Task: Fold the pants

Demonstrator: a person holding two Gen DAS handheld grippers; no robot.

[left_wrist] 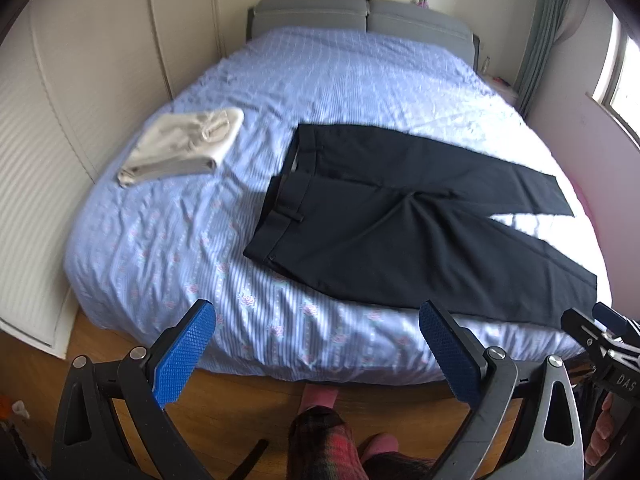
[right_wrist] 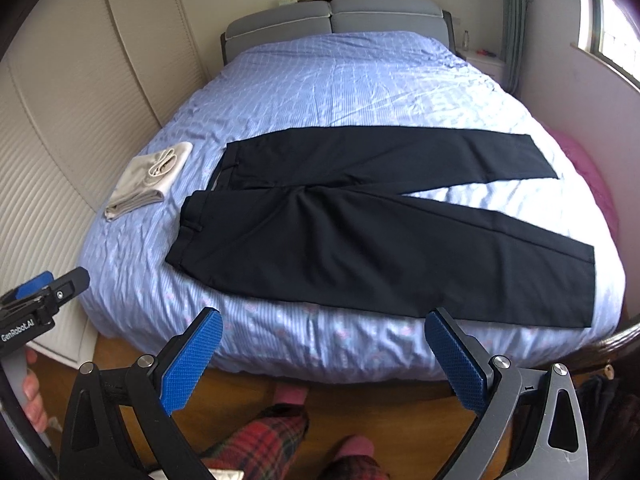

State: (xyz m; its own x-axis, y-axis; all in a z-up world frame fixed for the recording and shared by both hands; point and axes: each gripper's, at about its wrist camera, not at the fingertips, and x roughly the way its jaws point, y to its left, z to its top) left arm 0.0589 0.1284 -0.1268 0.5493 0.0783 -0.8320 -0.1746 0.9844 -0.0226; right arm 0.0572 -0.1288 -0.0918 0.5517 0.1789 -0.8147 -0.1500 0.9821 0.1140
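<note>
The pants [right_wrist: 360, 232] lie flat and unfolded on the bed [right_wrist: 340, 80], across its near half. They are black. The waistband points toward the left side, the two legs run to the right and part in a narrow V, with a wedge of sheet showing between them. The near leg reaches close to the foot edge of the bed; its hem lies near the right corner. No gripper touches the pants.

To the left of the waistband, apart from it, a folded beige garment [right_wrist: 148, 180] rests on the sheet.

The left gripper [left_wrist: 316, 354] is held over the foot of the bed, above the floor [left_wrist: 240, 404], fingers [left_wrist: 184, 356] spread wide with nothing between them. The right gripper [right_wrist: 324, 360] hangs in like position, fingers [right_wrist: 456, 360] likewise spread wide and empty. Each gripper appears at the edge of the other's view, side by side.

Below the grippers, plaid trouser legs [right_wrist: 260, 440] and pink slippers [right_wrist: 290, 394] of the person stand on the wooden floor against the bed's foot. A grey headboard [right_wrist: 336, 16] stands at the far end. A window [right_wrist: 612, 40] is on the right wall.
</note>
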